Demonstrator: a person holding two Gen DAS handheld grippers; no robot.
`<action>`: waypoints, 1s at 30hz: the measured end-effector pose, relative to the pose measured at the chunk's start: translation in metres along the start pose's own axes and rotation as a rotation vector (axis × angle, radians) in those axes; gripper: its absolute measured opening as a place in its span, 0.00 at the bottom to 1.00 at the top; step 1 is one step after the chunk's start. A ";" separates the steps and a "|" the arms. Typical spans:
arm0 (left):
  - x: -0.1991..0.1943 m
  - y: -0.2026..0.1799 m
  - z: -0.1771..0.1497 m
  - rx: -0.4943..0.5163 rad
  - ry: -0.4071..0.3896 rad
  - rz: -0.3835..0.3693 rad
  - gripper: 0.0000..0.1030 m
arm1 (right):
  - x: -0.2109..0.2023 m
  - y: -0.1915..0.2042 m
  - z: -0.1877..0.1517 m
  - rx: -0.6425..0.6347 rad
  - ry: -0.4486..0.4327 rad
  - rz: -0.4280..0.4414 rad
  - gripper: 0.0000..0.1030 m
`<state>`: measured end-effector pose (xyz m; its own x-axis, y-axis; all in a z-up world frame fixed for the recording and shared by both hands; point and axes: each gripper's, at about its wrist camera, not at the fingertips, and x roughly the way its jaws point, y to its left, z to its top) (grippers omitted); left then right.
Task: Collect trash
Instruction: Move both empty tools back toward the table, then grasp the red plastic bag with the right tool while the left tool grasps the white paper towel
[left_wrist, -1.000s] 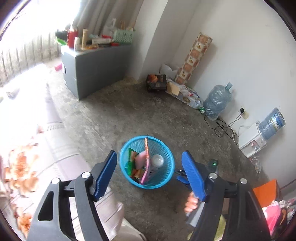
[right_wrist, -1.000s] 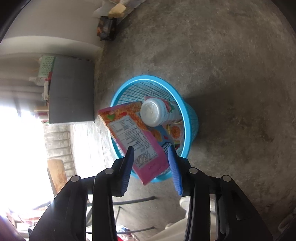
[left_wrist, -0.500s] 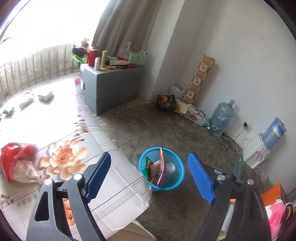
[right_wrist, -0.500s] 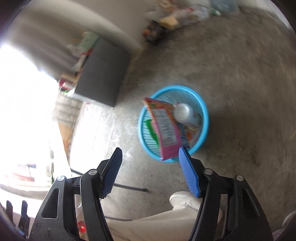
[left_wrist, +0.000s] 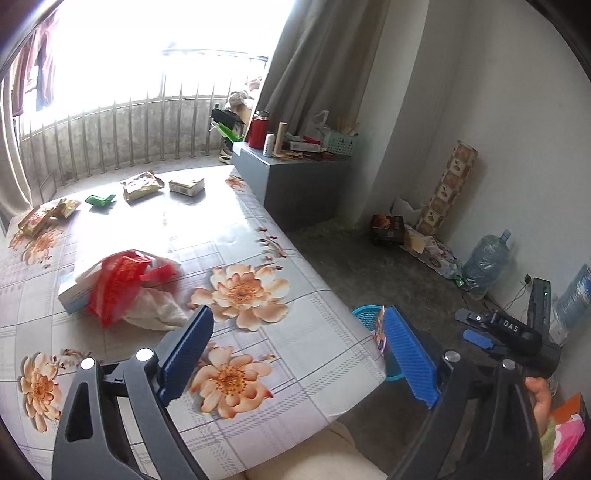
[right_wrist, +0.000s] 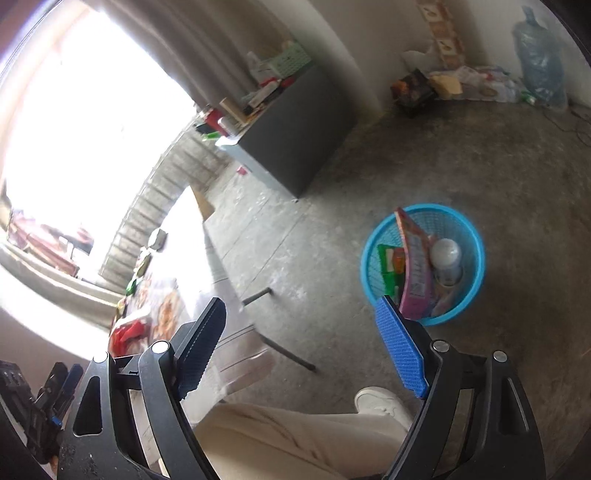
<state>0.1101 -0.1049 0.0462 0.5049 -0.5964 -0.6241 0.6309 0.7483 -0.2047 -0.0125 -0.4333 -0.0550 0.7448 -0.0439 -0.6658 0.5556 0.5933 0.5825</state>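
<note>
My left gripper (left_wrist: 297, 317) hangs over the flowered tablecloth (left_wrist: 314, 373), jaws opening, nothing between them. A red plastic bag with white tissue (left_wrist: 122, 284) lies just beyond its left finger. Snack packets (left_wrist: 142, 184), a small box (left_wrist: 186, 184) and a green wrapper (left_wrist: 99, 199) lie at the table's far end. My right gripper (right_wrist: 300, 306) is above the floor, jaws opening and empty. The blue basket (right_wrist: 476, 258) stands on the floor past its right finger. It holds a pink packet (right_wrist: 413, 266), a white bottle (right_wrist: 445, 254) and green wrappers (right_wrist: 388, 266).
A grey cabinet (left_wrist: 295, 184) loaded with items stands by the curtain. Boxes, bags and a large water bottle (left_wrist: 484, 262) line the wall. A person's trouser leg and white shoe (right_wrist: 380, 402) are below the right gripper, beside a table leg (right_wrist: 280, 347).
The right gripper let go of the pink packet into the basket, then rose and rolled. The left gripper swung from the basket over to the table. Both jaws widened.
</note>
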 end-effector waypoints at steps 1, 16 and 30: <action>-0.004 0.007 -0.002 -0.010 -0.009 0.017 0.89 | 0.000 0.006 -0.001 -0.015 0.008 0.012 0.77; -0.043 0.112 -0.039 -0.193 -0.056 0.225 0.90 | 0.059 0.147 -0.027 -0.320 0.239 0.242 0.77; 0.005 0.162 0.012 0.057 -0.076 0.350 0.73 | 0.133 0.223 -0.059 -0.234 0.548 0.471 0.66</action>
<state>0.2223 0.0096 0.0189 0.7373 -0.3280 -0.5906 0.4426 0.8950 0.0556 0.1883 -0.2594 -0.0412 0.5596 0.6262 -0.5430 0.0856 0.6079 0.7894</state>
